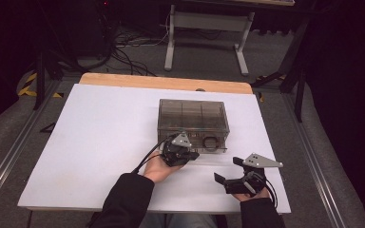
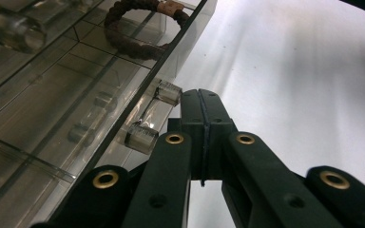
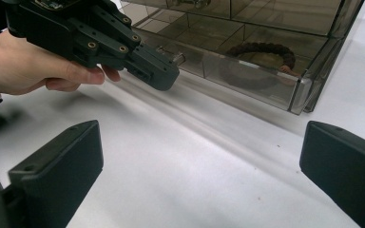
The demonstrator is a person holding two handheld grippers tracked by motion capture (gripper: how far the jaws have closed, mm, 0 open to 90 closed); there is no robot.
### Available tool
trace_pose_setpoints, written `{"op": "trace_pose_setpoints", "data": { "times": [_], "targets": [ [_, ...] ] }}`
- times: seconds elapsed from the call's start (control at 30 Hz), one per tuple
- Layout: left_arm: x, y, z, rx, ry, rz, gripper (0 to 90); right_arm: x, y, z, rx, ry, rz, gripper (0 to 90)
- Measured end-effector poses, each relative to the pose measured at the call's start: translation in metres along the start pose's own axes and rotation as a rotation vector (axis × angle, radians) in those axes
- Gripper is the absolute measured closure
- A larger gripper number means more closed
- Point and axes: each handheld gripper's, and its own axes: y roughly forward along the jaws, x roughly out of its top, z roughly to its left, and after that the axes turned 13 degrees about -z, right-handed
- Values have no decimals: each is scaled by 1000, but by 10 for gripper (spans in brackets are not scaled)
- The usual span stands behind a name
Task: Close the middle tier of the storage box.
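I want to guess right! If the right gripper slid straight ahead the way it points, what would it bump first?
Probably the clear box, at the front of the drawer holding the bracelet. The open right gripper faces it across bare table.

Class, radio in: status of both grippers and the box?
Left gripper shut, beside clear knob. Right gripper open. Smoky clear plastic drawer box holds dark beaded bracelet.

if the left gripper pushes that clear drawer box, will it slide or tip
The drawer box looks low and wide, so it would probably slide on the smooth white table rather than tip. Its thin clear plastic walls suggest it is light and may skid easily. The bracelet inside would likely shift a little.
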Motion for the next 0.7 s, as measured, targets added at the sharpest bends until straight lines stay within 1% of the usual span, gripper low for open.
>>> {"op": "trace_pose_setpoints", "data": {
  "times": [0.17, 0.23, 0.3, 0.47, 0.7],
  "targets": [
    [-1, 0, 4, 11, -10, -9, 897, 0, 0, 0, 1, 0, 2, 9],
    [-1, 0, 5, 8, -18, -14, 898, 0, 1, 1, 1, 2, 1, 9],
    [-1, 2, 6, 9, -12, -16, 897, 0, 1, 1, 1, 2, 1, 9],
    [-2, 3, 7, 15, -22, -24, 898, 0, 1, 1, 1, 2, 1, 9],
    [-1, 0, 10, 41, -22, -38, 898, 0, 1, 1, 2, 1, 1, 9]
  ]
}}
